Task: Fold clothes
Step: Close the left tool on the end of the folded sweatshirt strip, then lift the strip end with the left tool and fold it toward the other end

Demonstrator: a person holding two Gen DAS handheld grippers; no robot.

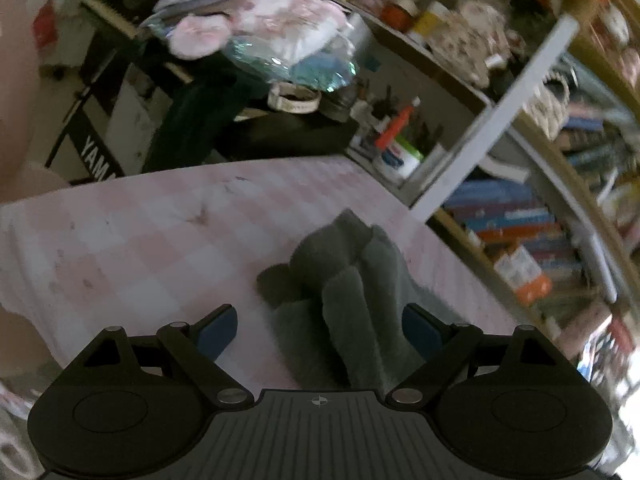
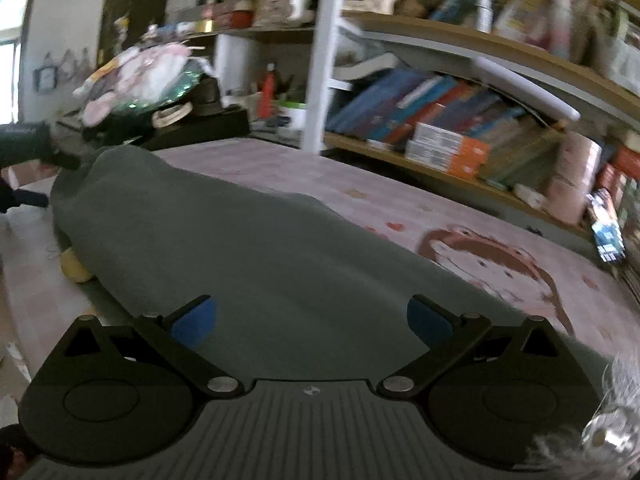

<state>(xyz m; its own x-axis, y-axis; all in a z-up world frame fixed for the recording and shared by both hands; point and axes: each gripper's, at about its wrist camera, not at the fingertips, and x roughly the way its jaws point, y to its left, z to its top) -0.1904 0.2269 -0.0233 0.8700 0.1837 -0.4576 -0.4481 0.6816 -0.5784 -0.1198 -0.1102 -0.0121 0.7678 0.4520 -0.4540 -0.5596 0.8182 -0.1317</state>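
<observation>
1. Left wrist view: a pink checked sheet [image 1: 132, 240] covers the surface, bare to the left and ahead as far as its far edge. A bookshelf [image 1: 532, 232] crowds the right edge. The left gripper [image 1: 320, 330] has its jaws wide, holding nothing. The grey garment [image 1: 348, 280] lies bunched in ridges between them.

2. Right wrist view: the sheet [image 2: 400, 200] runs right up to the bookshelf [image 2: 460, 120]. The garment [image 2: 224, 248] spreads smoothly from under the right gripper [image 2: 312, 320] to the far left edge. Jaws wide, empty.

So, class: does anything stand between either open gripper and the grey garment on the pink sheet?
Nothing visible does. The left gripper and right gripper both sit open directly over the grey garment.
</observation>
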